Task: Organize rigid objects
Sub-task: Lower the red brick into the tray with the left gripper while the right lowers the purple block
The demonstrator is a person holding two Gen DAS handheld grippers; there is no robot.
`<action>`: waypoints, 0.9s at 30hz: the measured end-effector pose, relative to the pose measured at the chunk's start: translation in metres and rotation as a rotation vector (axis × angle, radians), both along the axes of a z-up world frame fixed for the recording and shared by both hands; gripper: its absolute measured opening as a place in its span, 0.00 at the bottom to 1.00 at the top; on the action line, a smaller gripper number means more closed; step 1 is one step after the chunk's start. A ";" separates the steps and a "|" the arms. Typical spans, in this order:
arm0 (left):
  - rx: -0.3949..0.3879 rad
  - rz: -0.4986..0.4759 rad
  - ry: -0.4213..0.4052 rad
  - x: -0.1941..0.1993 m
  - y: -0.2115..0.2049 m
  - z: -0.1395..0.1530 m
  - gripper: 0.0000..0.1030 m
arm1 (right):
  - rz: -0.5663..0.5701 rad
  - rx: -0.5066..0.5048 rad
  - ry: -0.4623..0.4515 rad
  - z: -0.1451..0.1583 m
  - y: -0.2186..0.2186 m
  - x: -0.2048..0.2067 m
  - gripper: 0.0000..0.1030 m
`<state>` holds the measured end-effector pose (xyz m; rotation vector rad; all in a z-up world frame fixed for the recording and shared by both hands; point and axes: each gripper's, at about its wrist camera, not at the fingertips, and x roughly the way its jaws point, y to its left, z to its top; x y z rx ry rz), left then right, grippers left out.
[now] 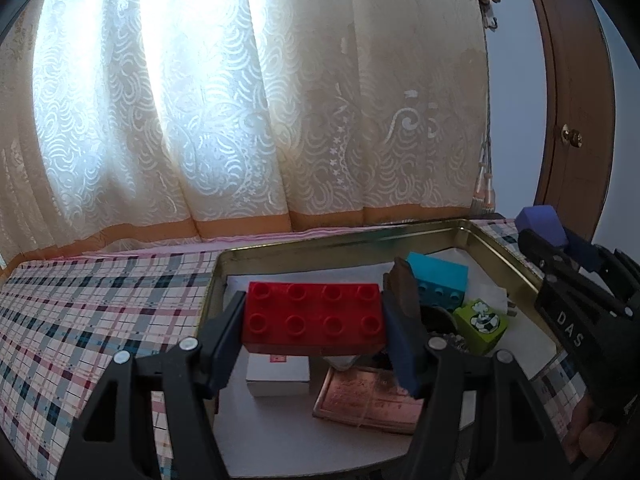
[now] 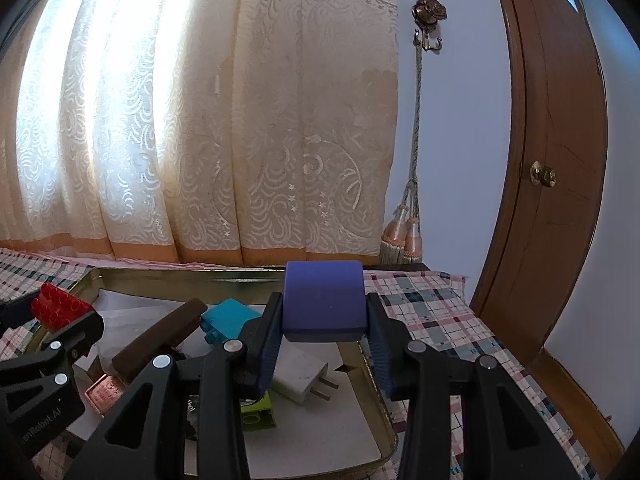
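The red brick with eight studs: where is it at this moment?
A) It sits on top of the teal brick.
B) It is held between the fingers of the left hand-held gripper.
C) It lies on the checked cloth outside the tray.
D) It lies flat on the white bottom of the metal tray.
B: the red brick is clamped in the left hand-held gripper, above the metal tray.

Daylight glows through a cream patterned curtain (image 2: 192, 120) at the far side; a brown wooden door (image 2: 552, 184) stands right, beside a pale wall (image 2: 452, 140).
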<state>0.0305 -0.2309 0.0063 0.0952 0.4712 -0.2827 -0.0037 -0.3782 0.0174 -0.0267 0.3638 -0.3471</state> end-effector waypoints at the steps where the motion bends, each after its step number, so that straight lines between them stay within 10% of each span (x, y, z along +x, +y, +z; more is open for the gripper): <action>1: -0.002 0.000 0.003 0.001 -0.001 0.000 0.62 | -0.001 0.011 0.002 0.000 -0.002 0.001 0.41; 27: 0.001 0.028 0.074 0.020 -0.006 -0.010 0.62 | 0.075 0.026 0.085 -0.007 0.006 0.024 0.42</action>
